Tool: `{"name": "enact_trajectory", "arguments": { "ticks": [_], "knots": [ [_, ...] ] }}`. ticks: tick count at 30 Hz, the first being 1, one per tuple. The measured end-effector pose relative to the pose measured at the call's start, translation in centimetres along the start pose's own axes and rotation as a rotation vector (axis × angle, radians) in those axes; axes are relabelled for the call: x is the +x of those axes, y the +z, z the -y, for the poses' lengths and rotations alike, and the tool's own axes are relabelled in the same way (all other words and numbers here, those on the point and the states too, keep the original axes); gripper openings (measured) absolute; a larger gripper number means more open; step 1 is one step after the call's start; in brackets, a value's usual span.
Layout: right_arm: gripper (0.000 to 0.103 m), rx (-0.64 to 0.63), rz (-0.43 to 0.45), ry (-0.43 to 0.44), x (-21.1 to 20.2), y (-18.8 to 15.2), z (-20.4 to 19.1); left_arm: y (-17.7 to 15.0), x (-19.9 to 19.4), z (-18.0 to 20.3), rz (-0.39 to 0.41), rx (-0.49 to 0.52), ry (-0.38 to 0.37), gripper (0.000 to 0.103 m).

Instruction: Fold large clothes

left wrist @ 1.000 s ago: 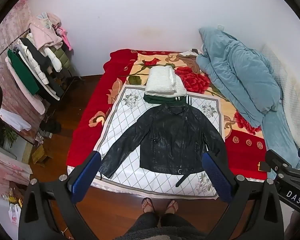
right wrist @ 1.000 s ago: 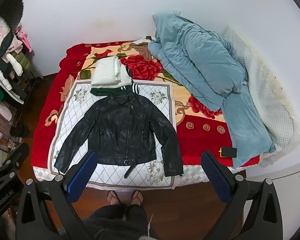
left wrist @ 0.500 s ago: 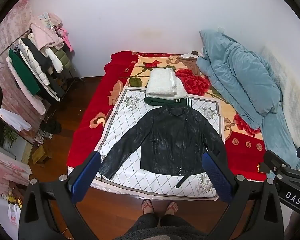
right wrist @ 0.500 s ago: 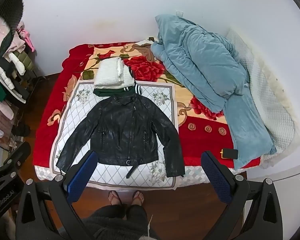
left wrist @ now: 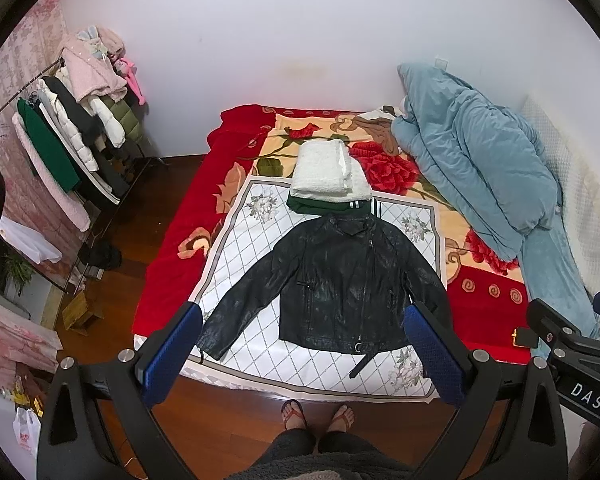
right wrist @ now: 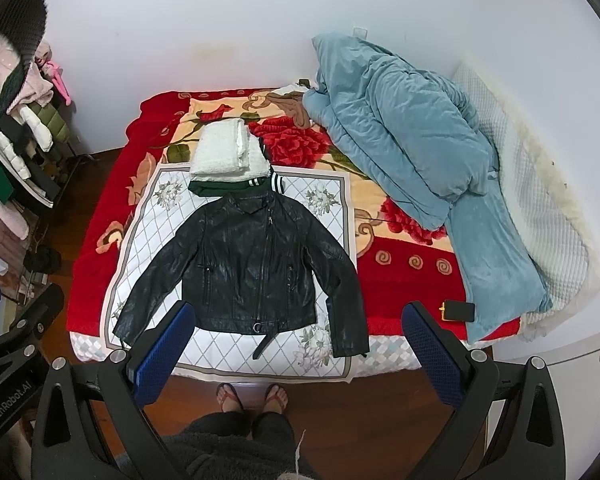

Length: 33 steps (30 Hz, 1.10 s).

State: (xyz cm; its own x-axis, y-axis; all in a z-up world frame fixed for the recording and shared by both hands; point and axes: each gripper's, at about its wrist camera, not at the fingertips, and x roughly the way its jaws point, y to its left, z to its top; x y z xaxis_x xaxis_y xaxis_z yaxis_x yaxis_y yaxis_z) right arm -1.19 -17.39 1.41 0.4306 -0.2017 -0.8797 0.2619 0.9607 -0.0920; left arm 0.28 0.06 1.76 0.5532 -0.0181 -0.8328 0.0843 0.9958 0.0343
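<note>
A black leather jacket (left wrist: 340,280) (right wrist: 252,264) lies flat, front up, sleeves spread, on a white diamond-pattern cloth (left wrist: 244,240) (right wrist: 152,216) over the red floral bed. Behind its collar is a stack: a folded white fleece (left wrist: 324,168) (right wrist: 224,152) on top of a folded green garment (left wrist: 320,206) (right wrist: 212,189) with striped trim. My left gripper (left wrist: 302,354) is held high above the bed's near edge, open and empty. The right gripper (right wrist: 300,354) is likewise open, empty, well above the jacket's hem. A person's feet (left wrist: 318,414) (right wrist: 252,396) stand at the bed's foot.
A bunched blue duvet (left wrist: 480,168) (right wrist: 412,136) fills the bed's right side, with a white quilted pad (right wrist: 540,200) beyond. A black phone (right wrist: 458,311) lies at the bed's near right edge. A clothes rack (left wrist: 68,132) stands at left over wooden floor (left wrist: 140,220).
Both grippers have drawn slightly up and back, so the bed and jacket sit a little higher and smaller in view. The jacket lies unchanged.
</note>
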Motion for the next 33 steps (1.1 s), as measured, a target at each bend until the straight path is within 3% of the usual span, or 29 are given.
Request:
{"name": "enact_trajectory", "arguments": {
  "ticks": [33],
  "knots": [
    [0.103, 0.0, 0.01, -0.001, -0.21, -0.27, -0.21, -0.01, -0.35, 0.21, 0.008, -0.003, -0.002, 0.103]
  ]
}}
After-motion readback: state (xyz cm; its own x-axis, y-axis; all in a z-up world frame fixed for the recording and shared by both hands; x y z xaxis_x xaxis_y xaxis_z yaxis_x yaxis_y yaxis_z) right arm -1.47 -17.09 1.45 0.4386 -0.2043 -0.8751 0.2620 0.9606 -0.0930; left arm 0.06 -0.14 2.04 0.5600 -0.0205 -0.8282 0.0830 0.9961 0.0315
